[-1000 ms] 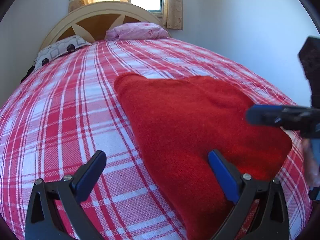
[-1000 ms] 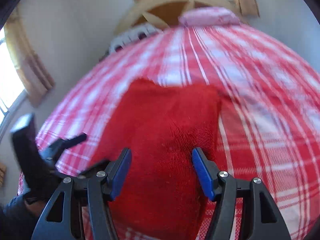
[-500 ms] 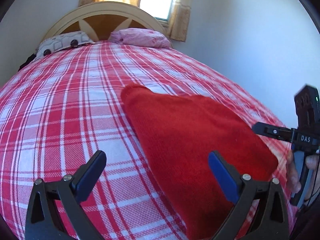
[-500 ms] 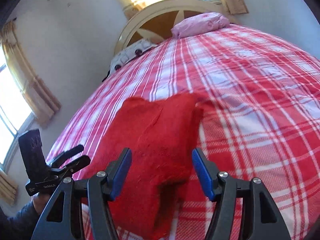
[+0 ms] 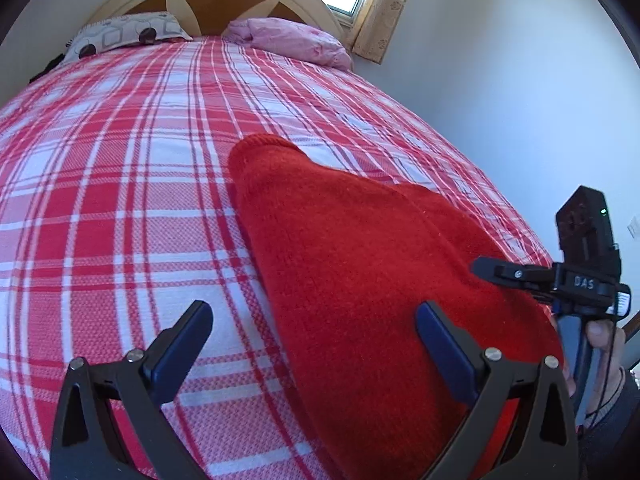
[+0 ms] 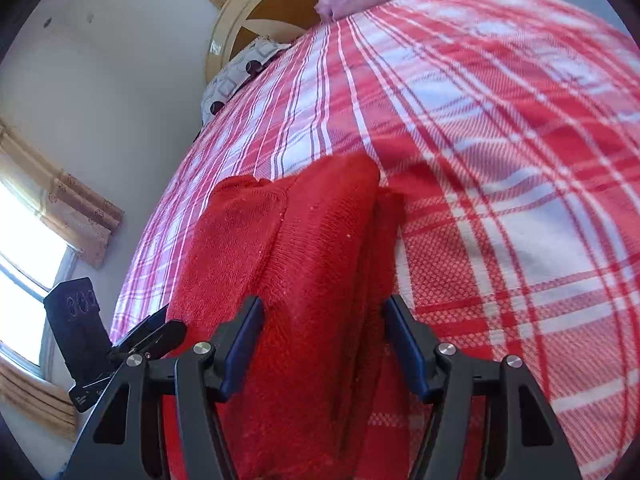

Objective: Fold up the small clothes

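Red knit garment (image 5: 360,272) lies folded on the plaid bed (image 5: 120,200), well short of the pink pillow (image 5: 292,40) and headboard (image 5: 224,4), near the bed's foot edge. Looks soft, thick, fuzzy and light; probably drapes and sags when lifted, not slippery, nothing fragile. In the right wrist view a layered fold edge runs along the garment's right side; best hold is likely a pinch through all layers at a near corner or along that edge, so layers don't slide apart. Left gripper (image 5: 312,344) hovers low over the garment's left border, fingers wide apart, holding nothing, pointed toward the headboard. Right gripper (image 6: 324,340) hangs over the garment's near end, tilted, fingers wide and empty, straddling the layered edge. Contact with cloth: cannot tell.
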The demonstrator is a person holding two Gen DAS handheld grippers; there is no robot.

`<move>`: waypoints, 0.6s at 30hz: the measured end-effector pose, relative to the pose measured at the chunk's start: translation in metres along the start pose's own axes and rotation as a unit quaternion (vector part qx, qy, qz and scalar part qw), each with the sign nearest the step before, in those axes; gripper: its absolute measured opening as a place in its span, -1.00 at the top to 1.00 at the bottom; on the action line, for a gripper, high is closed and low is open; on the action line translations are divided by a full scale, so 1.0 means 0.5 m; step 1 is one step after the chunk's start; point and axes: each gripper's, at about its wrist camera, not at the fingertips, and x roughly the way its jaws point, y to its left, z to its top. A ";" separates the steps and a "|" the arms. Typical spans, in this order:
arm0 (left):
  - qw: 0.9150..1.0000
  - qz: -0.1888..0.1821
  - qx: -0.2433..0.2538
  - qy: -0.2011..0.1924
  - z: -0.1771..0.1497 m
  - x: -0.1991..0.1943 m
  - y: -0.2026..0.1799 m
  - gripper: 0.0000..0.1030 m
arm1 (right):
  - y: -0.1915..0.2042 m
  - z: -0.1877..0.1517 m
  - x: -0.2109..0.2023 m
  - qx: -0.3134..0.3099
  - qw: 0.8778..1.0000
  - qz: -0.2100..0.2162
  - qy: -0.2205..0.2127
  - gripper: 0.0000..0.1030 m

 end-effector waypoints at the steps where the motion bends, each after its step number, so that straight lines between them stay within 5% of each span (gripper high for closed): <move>1: 1.000 -0.004 -0.001 0.004 0.002 0.004 0.001 -1.00 | -0.004 0.000 0.003 0.004 1.000 0.007 -0.001 -0.24; 6: 1.000 -0.013 0.001 0.020 0.001 0.029 -0.004 -1.00 | -0.018 0.007 0.024 0.009 1.000 0.017 0.006 -0.17; 8: 1.000 -0.013 0.005 0.021 0.002 0.031 -0.010 -0.95 | -0.017 0.012 0.032 0.004 1.000 0.011 0.006 0.02; 10: 1.000 -0.020 0.013 0.020 0.003 0.032 -0.018 -0.71 | -0.015 0.016 0.038 0.001 1.000 0.011 0.006 0.27; 11: 0.999 -0.030 0.020 0.019 0.002 0.031 -0.025 -0.40 | -0.012 0.019 0.043 -0.002 1.000 0.019 0.009 0.37; 18: 0.999 0.006 0.046 -0.016 -0.011 -0.020 -0.056 0.30 | 0.027 -0.004 0.008 -0.026 0.999 0.013 -0.024 0.46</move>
